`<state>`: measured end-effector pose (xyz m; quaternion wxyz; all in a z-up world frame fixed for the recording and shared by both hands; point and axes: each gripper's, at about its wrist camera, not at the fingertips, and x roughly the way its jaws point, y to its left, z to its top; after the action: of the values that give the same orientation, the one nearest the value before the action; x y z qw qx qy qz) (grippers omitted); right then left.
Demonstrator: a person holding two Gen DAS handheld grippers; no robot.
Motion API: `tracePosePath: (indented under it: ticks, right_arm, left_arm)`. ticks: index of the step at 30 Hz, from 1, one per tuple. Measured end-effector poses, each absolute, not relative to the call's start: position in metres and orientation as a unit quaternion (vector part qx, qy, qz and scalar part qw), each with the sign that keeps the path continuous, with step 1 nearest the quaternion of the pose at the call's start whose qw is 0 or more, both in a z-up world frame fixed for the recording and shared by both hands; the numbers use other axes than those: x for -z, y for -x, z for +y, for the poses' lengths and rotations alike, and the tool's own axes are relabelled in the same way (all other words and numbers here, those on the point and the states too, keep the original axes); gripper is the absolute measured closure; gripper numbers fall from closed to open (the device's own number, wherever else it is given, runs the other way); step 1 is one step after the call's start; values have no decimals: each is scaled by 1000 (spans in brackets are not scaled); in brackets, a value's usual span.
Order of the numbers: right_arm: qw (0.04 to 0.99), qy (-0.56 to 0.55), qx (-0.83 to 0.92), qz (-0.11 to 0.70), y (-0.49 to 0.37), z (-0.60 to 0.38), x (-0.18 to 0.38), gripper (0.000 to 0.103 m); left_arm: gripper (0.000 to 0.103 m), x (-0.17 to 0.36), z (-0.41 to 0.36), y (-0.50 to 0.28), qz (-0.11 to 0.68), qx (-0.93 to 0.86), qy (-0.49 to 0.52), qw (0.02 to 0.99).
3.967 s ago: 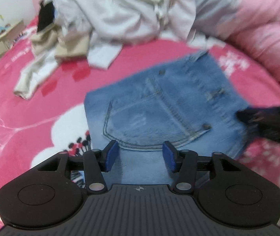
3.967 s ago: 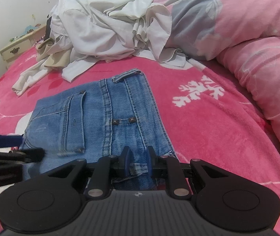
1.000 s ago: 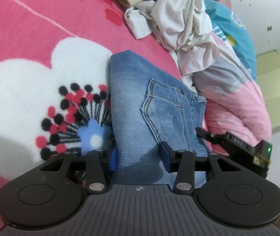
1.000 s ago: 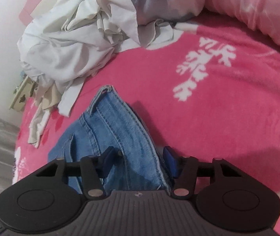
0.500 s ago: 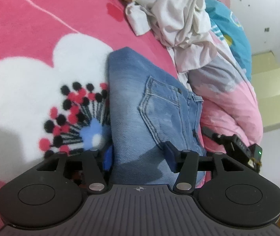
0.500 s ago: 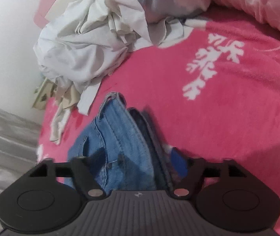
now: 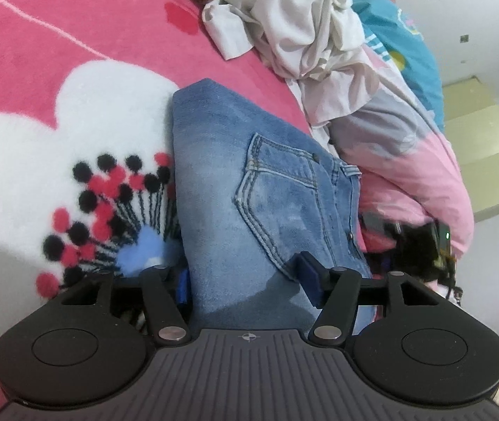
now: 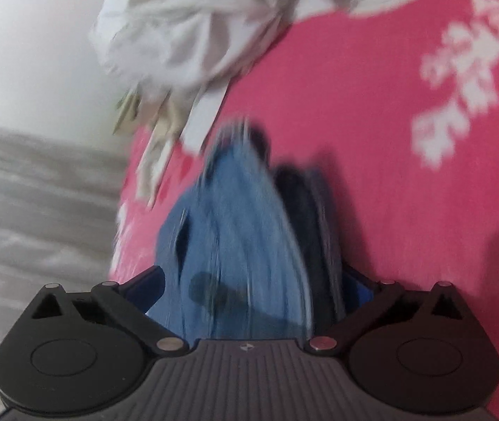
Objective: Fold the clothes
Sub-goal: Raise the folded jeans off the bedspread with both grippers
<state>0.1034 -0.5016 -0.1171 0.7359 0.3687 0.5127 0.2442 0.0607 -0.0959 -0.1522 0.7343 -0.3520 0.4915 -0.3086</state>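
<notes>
The left gripper is a matte black plastic tool whose ribbed, dark grey central plate bears a small white crosshair mark at twelve o'clock on its edge. At nine and three o'clock of that plate sit two rounded black housings, each with a shallow circular recess. Slim black link arms run from silver rivets to blue fingertip pads. The right gripper has the same build: ribbed plate with a tiny white emblem, twin round housings, triangular cut-outs in the outer links, small pale pins at the link ends, and blue pads, blurred here.
</notes>
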Motion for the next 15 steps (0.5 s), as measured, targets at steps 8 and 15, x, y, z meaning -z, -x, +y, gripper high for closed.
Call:
tracePosePath:
  ticks: [8, 15]
  right_arm:
    - [702, -374, -285, 535, -108, -497, 124, 0]
    - [701, -332, -317, 546, -103, -487, 118, 3]
  left_arm:
    - [44, 153, -96, -65, 500, 315, 349, 727]
    - [44, 150, -93, -50, 510, 314, 346, 722]
